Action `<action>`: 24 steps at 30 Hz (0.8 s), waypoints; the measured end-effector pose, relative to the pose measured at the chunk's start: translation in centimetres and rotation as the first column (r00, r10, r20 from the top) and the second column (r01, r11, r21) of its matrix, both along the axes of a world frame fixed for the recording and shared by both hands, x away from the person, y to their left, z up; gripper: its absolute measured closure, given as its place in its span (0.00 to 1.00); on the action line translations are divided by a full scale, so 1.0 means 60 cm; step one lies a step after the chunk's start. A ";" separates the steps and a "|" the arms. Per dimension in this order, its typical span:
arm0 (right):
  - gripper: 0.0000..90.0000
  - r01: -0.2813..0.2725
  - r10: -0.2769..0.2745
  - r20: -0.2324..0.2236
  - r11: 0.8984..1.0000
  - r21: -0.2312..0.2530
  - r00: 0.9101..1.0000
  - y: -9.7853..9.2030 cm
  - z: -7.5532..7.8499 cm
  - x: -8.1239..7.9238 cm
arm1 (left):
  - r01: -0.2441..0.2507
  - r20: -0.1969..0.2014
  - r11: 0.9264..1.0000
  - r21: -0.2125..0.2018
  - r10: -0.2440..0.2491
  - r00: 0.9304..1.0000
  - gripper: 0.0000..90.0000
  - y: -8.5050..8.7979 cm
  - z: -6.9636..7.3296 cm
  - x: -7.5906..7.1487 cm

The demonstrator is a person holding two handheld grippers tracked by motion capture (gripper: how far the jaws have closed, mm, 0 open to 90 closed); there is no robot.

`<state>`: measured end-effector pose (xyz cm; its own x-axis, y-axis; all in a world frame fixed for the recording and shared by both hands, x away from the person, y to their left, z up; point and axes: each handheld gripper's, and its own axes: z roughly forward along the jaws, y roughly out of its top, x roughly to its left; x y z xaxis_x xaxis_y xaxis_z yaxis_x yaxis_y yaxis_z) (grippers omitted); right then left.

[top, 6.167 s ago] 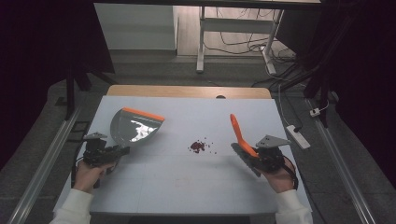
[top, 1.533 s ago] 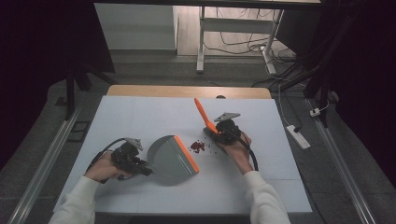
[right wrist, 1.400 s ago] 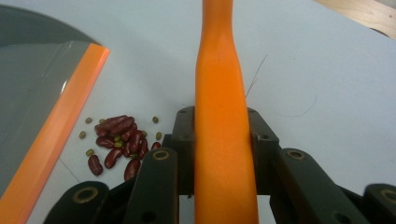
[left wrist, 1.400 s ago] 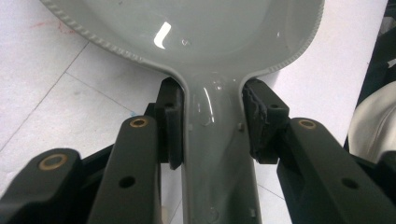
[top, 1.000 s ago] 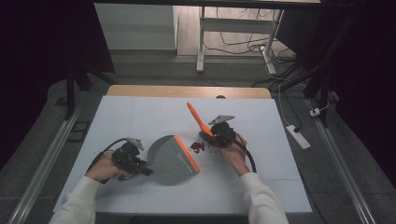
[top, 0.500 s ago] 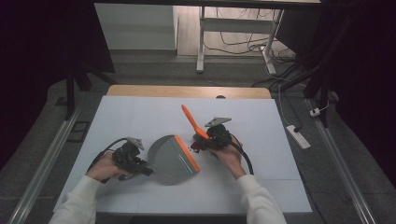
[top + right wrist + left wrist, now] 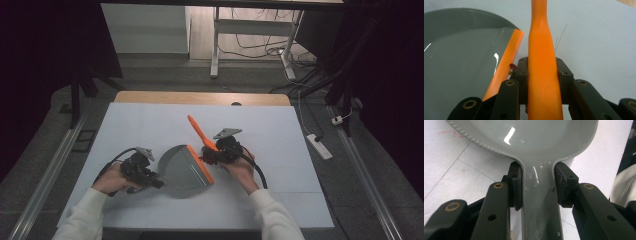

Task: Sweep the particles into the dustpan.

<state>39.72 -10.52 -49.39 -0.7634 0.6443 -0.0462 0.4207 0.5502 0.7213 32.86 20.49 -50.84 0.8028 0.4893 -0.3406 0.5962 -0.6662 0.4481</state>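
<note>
A grey dustpan (image 7: pixel 181 169) with an orange lip (image 7: pixel 201 165) lies flat at the middle of the white table (image 7: pixel 150 125). My left gripper (image 7: pixel 154 181) is shut on its grey handle (image 7: pixel 537 202), pads pressing both sides. My right gripper (image 7: pixel 209 155) is shut on an orange brush (image 7: pixel 197 129), whose handle (image 7: pixel 541 62) rises up and to the left. The brush's lower end sits right at the dustpan's lip (image 7: pixel 506 62). A small red crumb (image 7: pixel 512 66) shows beside the lip; the bristles are hidden under the gripper.
The table's wooden far edge (image 7: pixel 200 98) runs across the back. A white power strip (image 7: pixel 318 146) lies on the floor to the right, and a white desk frame (image 7: pixel 215 45) with cables stands behind. Metal rails (image 7: pixel 50 170) flank the table.
My right gripper has carried the brush leftward up to the dustpan's orange lip, and the red crumbs that lay there are covered. The left gripper and dustpan stayed put.
</note>
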 end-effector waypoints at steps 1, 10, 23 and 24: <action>0.78 -0.003 0.003 0.001 1.000 0.001 1.000 0.000 0.000 0.000 | -0.002 0.001 1.000 -0.002 0.002 1.000 0.68 0.000 0.000 0.000; 0.78 -0.007 0.007 -0.012 1.000 0.024 1.000 0.004 -0.001 -0.002 | 0.000 0.000 1.000 -0.001 0.000 1.000 0.68 0.000 0.000 0.000; 0.78 -0.041 0.041 0.003 0.999 0.032 0.999 0.027 -0.005 -0.017 | 0.002 0.000 1.000 0.002 -0.002 1.000 0.68 -0.001 -0.001 -0.001; 0.78 -0.041 0.041 0.003 0.999 0.032 0.999 0.027 -0.005 -0.017 | 0.002 0.000 1.000 0.002 -0.002 1.000 0.68 -0.001 -0.001 -0.001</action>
<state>38.70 -8.89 -49.71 -0.7889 0.6139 -0.0277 0.3968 0.5433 0.7398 32.82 20.45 -50.87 0.8035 0.4889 -0.3398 0.5953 -0.6681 0.4465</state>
